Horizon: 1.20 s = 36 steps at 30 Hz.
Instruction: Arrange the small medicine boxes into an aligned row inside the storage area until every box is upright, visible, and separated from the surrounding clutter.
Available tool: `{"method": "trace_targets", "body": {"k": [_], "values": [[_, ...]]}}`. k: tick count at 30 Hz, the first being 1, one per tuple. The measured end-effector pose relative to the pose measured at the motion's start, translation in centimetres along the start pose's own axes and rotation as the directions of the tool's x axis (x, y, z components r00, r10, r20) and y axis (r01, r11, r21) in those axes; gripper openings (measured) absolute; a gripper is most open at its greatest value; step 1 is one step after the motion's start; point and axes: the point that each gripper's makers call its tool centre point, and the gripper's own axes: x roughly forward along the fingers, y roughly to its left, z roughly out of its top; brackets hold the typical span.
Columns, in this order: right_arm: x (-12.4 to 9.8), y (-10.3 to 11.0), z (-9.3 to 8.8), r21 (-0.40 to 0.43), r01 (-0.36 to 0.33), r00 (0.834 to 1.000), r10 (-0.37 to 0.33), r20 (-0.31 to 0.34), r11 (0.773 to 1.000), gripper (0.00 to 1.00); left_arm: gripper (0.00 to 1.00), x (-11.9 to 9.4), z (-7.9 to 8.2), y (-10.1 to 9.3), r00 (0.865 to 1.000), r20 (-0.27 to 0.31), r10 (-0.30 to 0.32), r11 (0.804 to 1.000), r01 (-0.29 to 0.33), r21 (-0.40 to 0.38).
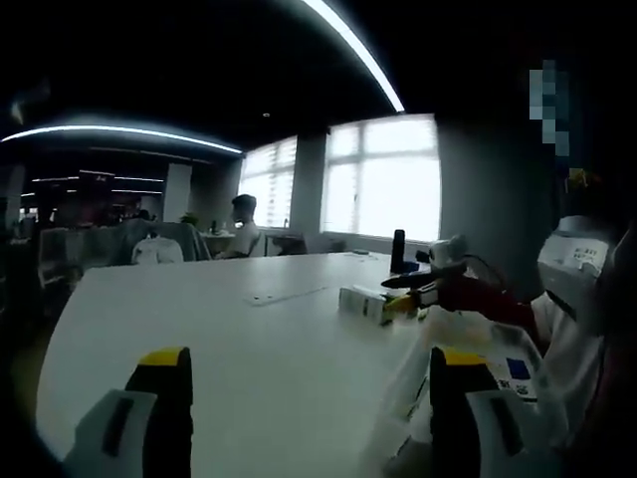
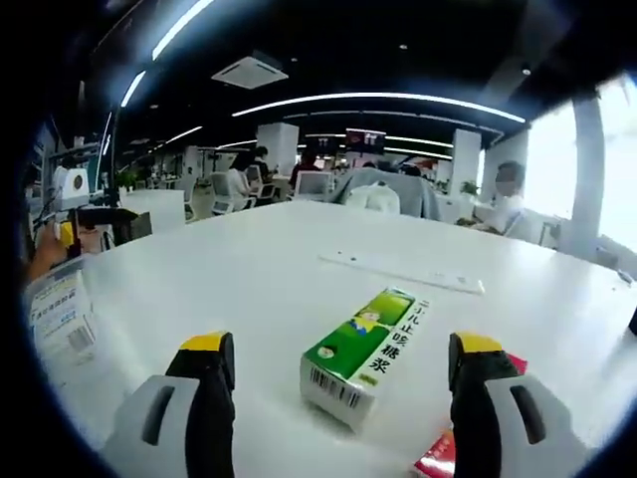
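In the right gripper view, the right gripper (image 2: 338, 398) rises from the bottom edge with its two yellow-tipped black jaws spread well apart and nothing between the pads. Just ahead of the gap, in the lower centre of the frame, a long green-and-white medicine box (image 2: 360, 351) lies flat on its side on the wide white table (image 2: 269, 269), barcode end toward the camera. A small red-and-white box (image 2: 441, 457) pokes in at the bottom right, just beside the right-hand jaw. At the left edge, a white printed medicine box (image 2: 62, 317) sits tilted; whether it rests in a container I cannot tell. A flat white strip (image 2: 403, 270) lies further up the table, near the centre.

In the left gripper view, the left gripper (image 1: 311, 398) also stands open, jaws empty, over bare tabletop at the bottom of the frame. To the right of centre the other gripper reaches in beside the long box (image 1: 370, 302). A white carton with a blue patch (image 1: 513, 370) lies at the lower right.

Judging from this, the task is barely begun: the green box is lying down, not upright, the boxes are scattered well apart, and no aligned row is visible. Every box appears left to stand up and line up
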Motion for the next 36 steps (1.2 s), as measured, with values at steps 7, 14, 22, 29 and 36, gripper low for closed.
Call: {"method": "trace_targets", "body": {"k": [7, 14, 22, 29, 36], "values": [[0.2, 0.1, -0.5, 0.007, -0.001, 1.000, 0.001, -0.011, 1.000, 0.86, 1.00, 0.0, 0.0, -0.1, 1.000, -0.005, -0.001, 1.000, 0.001, 0.006], [0.2, 0.1, -0.8, 0.010, -0.002, 1.000, 0.002, -0.019, 1.000, 0.86, 1.00, 0.0, 0.0, -0.1, 1.000, -0.005, 0.001, 1.000, -0.001, 0.008], [0.3, 0.1, -1.1, 0.013, 0.001, 1.000, 0.000, -0.028, 1.000, 0.82, 0.99, 0.1, 0.0, -0.2, 1.000, -0.006, -0.001, 1.000, 0.001, 0.013], [0.5, 0.2, -1.4, 0.026, -0.004, 0.999, 0.005, -0.035, 1.000, 0.78, 0.99, 0.0, 0.0, -0.1, 1.000, -0.005, -0.001, 1.000, 0.001, 0.015], [0.6, 0.3, -1.8, 0.028, -0.014, 0.999, 0.015, -0.048, 1.000, 0.73, 0.99, -0.1, 0.1, 0.1, 1.000, -0.003, 0.003, 1.000, -0.003, 0.013]]}}
